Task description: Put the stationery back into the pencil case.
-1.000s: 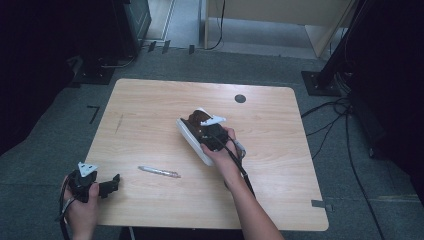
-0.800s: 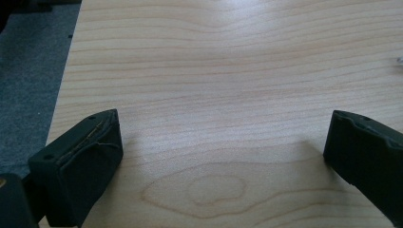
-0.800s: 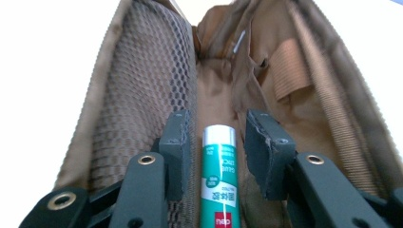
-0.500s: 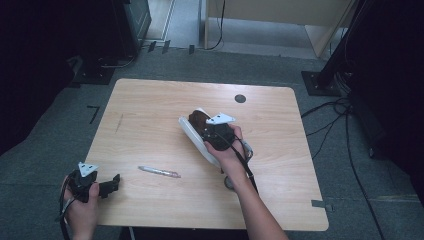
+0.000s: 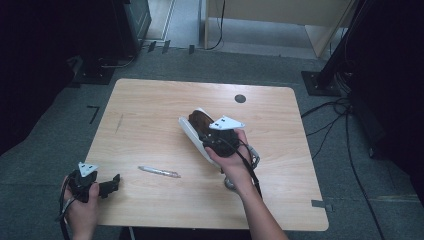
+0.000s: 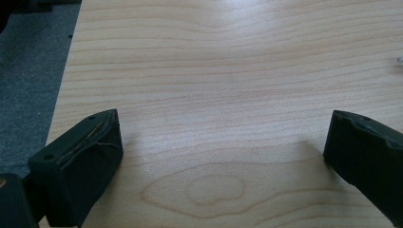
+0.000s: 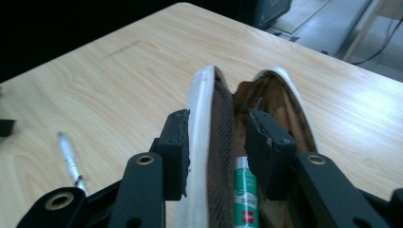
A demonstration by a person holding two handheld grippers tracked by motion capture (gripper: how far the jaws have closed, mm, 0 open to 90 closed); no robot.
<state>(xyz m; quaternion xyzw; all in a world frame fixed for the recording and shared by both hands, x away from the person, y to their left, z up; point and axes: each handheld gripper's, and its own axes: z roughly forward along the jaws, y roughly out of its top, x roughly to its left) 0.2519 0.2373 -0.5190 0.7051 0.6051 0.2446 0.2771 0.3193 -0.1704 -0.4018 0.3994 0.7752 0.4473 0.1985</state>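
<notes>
- Pencil case [image 5: 196, 135]: a white pouch with a brown lining, near the middle of the table [image 5: 150, 100], tilted with its mouth open. One white wall sits between the jaws of the right claw [image 7: 216, 142], seemingly so that the mouth stays spread for loading. A green-labelled tube [image 7: 245, 192] lies inside.
- Table: light wood, carrying the case and, well apart to its left, the pen.
- Right claw [image 5: 220, 136]: closed on the case's near wall, one jaw outside the white edge, the other inside against the mesh lining; the grip lifts that side off the table.
- Left claw [image 5: 111, 186]: jaws spread wide, nothing between them; it rests low at the table's near left corner, probably waiting to fetch the pen.
- Pen [image 5: 159, 171]: silver, lying flat between the two claws, untouched; it is judged the next item to go into the case.
</notes>
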